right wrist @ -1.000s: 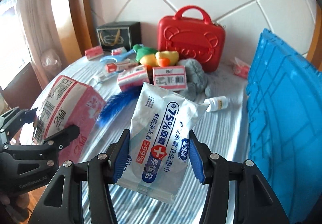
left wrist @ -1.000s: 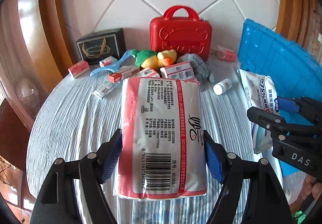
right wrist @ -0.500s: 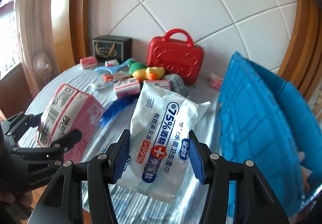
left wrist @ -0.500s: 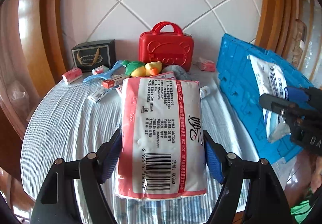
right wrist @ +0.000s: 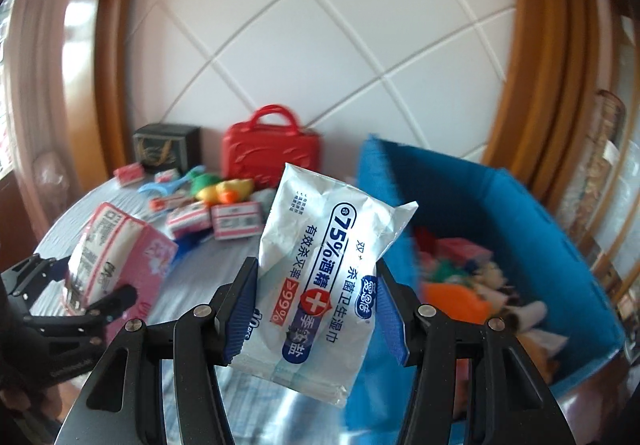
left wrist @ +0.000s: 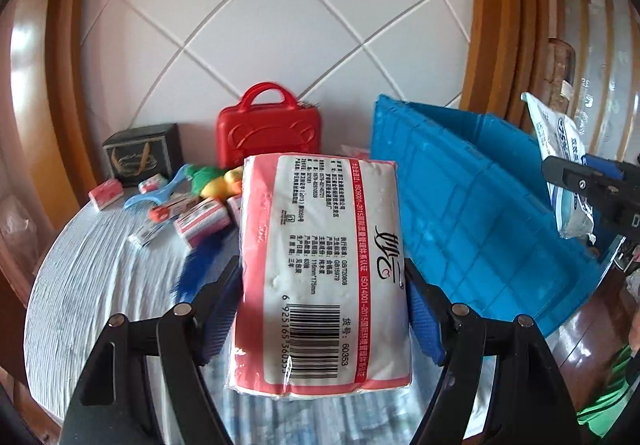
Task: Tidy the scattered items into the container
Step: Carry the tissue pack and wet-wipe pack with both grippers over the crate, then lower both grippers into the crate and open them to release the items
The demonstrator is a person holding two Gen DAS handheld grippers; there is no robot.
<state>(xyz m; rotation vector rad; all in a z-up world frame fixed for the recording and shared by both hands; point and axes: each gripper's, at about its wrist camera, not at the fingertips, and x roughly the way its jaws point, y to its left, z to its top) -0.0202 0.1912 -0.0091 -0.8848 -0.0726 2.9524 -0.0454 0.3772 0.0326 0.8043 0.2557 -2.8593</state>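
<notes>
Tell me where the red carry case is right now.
The red carry case stands upright at the back of the table against the tiled wall, centre-left in both wrist views, between the black gift box on its left and the blue crate on its right.

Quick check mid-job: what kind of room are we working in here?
Probably a room in a home, perhaps a dining area. A round cloth-covered table stands against a white tiled wall with curved wooden trim, with toys and tissue packs scattered beside a blue bin.
</notes>
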